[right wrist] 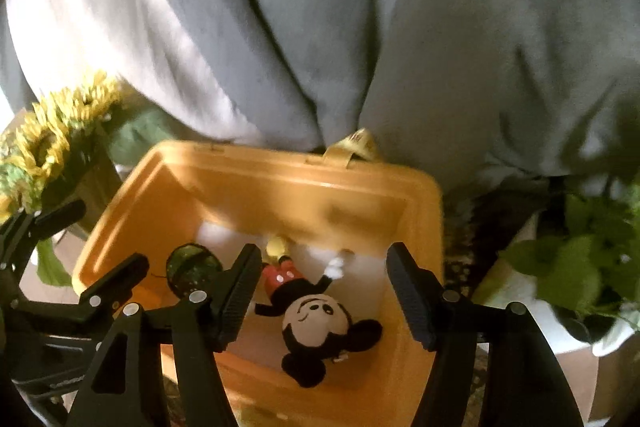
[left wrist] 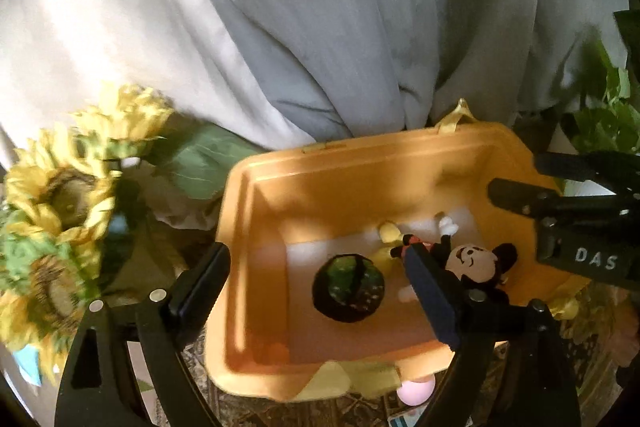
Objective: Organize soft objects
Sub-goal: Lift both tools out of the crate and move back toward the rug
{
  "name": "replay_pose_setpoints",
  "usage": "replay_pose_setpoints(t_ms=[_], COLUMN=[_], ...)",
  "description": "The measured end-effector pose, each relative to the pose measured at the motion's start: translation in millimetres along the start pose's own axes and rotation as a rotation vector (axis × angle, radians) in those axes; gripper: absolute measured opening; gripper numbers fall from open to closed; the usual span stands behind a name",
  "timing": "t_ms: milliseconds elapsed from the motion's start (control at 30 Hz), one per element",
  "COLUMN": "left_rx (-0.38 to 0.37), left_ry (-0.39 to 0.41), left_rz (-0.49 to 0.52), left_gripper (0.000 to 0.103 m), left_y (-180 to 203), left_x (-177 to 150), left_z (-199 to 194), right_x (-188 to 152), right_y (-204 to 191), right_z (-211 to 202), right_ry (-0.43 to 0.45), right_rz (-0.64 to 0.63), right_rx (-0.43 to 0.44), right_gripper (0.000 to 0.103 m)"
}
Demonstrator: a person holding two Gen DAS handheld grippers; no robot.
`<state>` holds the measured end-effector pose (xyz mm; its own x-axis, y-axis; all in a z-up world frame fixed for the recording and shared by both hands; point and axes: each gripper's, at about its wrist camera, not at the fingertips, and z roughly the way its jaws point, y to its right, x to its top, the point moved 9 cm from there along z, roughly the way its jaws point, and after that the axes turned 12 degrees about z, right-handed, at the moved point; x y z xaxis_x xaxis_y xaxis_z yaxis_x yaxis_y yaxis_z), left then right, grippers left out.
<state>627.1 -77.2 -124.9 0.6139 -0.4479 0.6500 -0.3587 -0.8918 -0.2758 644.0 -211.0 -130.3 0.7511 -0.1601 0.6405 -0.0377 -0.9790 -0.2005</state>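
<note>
**Ana:** Black fingers fill the bottom of both views. The left tool (left wrist: 316,291) stands wide open with nothing in it, poised over the orange bin (left wrist: 256,167).

**Ben:** And the right tool (right wrist: 326,291)?

**Ana:** Partly open, also empty. The mouse plush (right wrist: 316,315) lies on its back on the bin floor, below and between those fingers, but the pads don't press on it.

**Ben:** What else is in the bin?

**Ana:** A round dark green-and-black soft thing (left wrist: 349,287), just beside the plush. Both sit inside, so that part looks settled to me.

**Ben:** What could go wrong?

**Ana:** In the left view, one finger overlaps the plush's arm, though I can't tell if it touches. Lifting away carelessly could snag the plush and drag it out. The two tools are also near each other over the bin, so they could knock together.

**Ben:** Anything outside?

**Ana:** Sunflowers (left wrist: 60,195) stand just beside the bin's left wall; a wide swing could catch them. A pink ball (left wrist: 416,389) peeks out past the near rim, likely unsorted.
</note>
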Motion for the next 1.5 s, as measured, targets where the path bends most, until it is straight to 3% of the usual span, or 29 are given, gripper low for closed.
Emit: replay_pose_setpoints(t_ms=[67, 300, 367, 567, 733, 1200, 1500], left_rx=[0.006, 0.042, 0.067, 0.144, 0.151, 0.159, 0.125], left_ry=[0.021, 0.082, 0.102, 0.14, 0.159, 0.156, 0.089], left_rz=[-0.009, -0.041, -0.04, -0.047, -0.047, -0.055, -0.074], left_gripper=[0.093, 0.096, 0.096, 0.098, 0.099, 0.1, 0.1], left_y=[-1, -2, -2, 1, 8, 32, 49], left_x=[1, 3, 3, -8, -23, -71, -104], left_z=[-10, -54, -67, -103, -123, -152, -149], right_x=[1, 0, -3, -19, -35, -94, -132], right_y=[2, 0, -2, -2, 6, 31, 46], right_z=[-17, -68, -82, -111, -133, -174, -169], right_ry=[0.036, 0.111, 0.136, 0.186, 0.205, 0.221, 0.141], right_rz=[0.016, 0.069, 0.062, 0.04, 0.063, 0.087, 0.152], right_rx=[-0.004, -0.043, -0.053, -0.079, -0.098, -0.214, -0.217], right_gripper=[0.073, 0.073, 0.079, 0.08, 0.08, 0.084, 0.084])
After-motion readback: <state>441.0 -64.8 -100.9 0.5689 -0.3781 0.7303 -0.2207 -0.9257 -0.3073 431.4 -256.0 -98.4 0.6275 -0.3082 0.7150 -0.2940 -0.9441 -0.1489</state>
